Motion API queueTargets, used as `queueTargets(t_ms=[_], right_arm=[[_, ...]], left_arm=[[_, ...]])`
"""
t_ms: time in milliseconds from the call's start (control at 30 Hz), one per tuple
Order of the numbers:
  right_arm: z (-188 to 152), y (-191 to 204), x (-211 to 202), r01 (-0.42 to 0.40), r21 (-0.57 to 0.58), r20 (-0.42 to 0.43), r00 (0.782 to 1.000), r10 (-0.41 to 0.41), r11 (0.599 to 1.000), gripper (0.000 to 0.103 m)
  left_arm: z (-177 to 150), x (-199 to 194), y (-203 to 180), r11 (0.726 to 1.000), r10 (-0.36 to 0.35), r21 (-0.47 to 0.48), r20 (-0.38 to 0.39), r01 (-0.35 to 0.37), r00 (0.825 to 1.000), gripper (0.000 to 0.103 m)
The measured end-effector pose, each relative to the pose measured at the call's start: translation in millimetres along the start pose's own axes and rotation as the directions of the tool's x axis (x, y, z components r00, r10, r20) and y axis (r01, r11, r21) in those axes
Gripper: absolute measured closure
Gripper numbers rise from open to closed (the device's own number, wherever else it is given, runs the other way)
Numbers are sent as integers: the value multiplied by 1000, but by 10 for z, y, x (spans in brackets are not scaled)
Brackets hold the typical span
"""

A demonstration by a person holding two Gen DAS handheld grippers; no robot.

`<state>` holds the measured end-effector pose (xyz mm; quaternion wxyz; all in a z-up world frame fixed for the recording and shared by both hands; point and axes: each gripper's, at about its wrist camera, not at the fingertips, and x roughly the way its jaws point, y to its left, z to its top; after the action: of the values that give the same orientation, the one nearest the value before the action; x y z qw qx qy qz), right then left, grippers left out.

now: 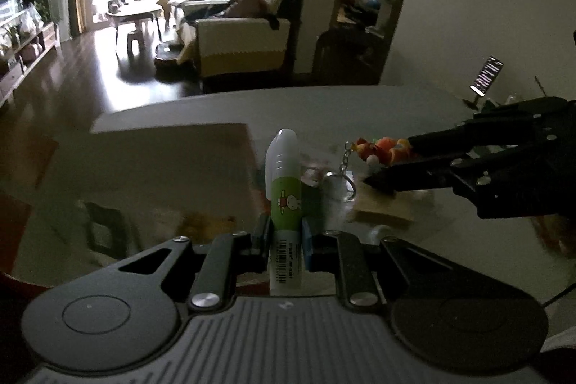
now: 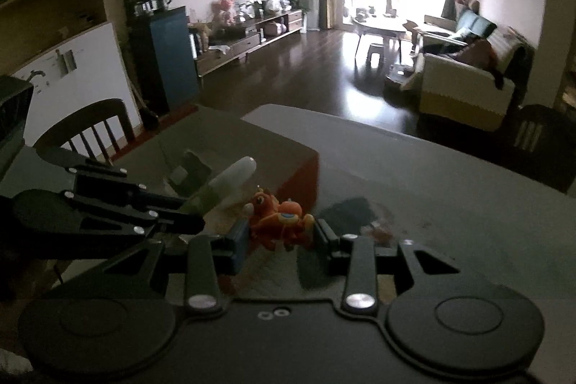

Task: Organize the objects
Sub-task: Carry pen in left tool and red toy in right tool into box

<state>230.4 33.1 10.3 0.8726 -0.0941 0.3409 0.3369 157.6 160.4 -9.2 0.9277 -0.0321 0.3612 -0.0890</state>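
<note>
Grey table (image 1: 414, 103), smooth and matte, spread beneath and ahead of both tongs; glossy box-like surface just ahead of the left pair, contents blurred. Thin tan wooden board (image 1: 385, 207) flat on the table under the right tongs' tips. Left gripper (image 1: 286, 242) clamped on a glue stick (image 1: 283, 204), held upright between the pads, low on the barcode end: rigid plastic tube, green label with rabbit print, rounded translucent cap, light, slick-walled; best taken mid-barrel, firm squeeze tolerated, likely to pivot if pinched near an end. Right gripper (image 2: 280, 236) closed on an orange plush keychain toy (image 2: 279, 218), raised just above the board, beside the glue stick: soft, compressible, very light, fuzzy enough not to slip; body the surest hold. Metal chain and ring (image 1: 345, 175) dangling free below the toy, apt to swing and snag.
</note>
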Motion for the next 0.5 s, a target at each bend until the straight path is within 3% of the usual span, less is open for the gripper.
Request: queueTargets(t_ms=[500], right_arm=[[393,560,850,-4,-58,-72,997,0,998,66]], left_arm=[[135,141,1078,994,106,10,-50,-106,993,87]])
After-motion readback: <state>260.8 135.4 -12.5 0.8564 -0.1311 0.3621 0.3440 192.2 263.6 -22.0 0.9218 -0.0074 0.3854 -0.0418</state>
